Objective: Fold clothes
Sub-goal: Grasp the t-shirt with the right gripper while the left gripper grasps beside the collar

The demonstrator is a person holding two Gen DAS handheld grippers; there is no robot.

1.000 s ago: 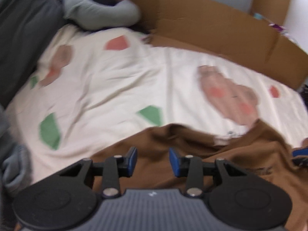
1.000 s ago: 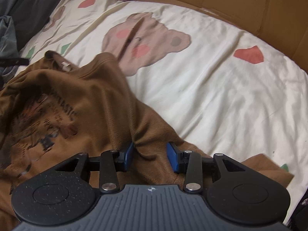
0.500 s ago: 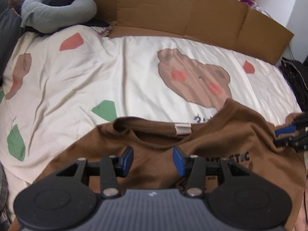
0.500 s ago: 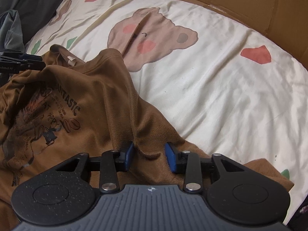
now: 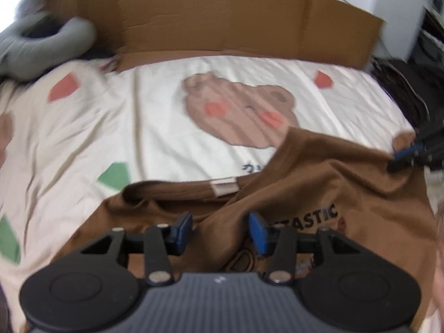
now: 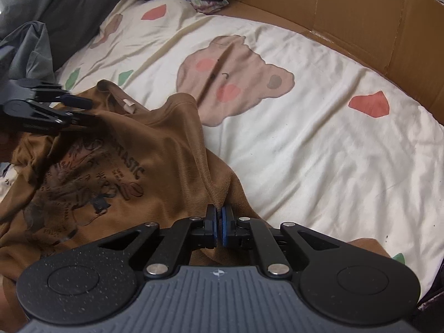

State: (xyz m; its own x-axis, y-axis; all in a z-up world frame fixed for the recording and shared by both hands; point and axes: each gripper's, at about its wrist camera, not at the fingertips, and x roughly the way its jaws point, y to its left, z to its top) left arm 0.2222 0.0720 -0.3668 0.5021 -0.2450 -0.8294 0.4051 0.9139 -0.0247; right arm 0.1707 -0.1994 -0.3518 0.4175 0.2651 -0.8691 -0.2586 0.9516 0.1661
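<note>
Right wrist: right gripper (image 6: 219, 223) clamped on brown shirt (image 6: 172, 149).

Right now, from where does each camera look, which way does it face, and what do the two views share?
Left wrist: sits behind the open left gripper, low over the brown T-shirt, facing the cardboard wall; the right gripper shows at the right edge.
Right wrist: sits behind the right gripper, shut on a T-shirt fold, facing across the bear sheet; the left gripper shows at the left.
Shared: T-shirt, collar label, bear print, cardboard, grey pillow.
</note>
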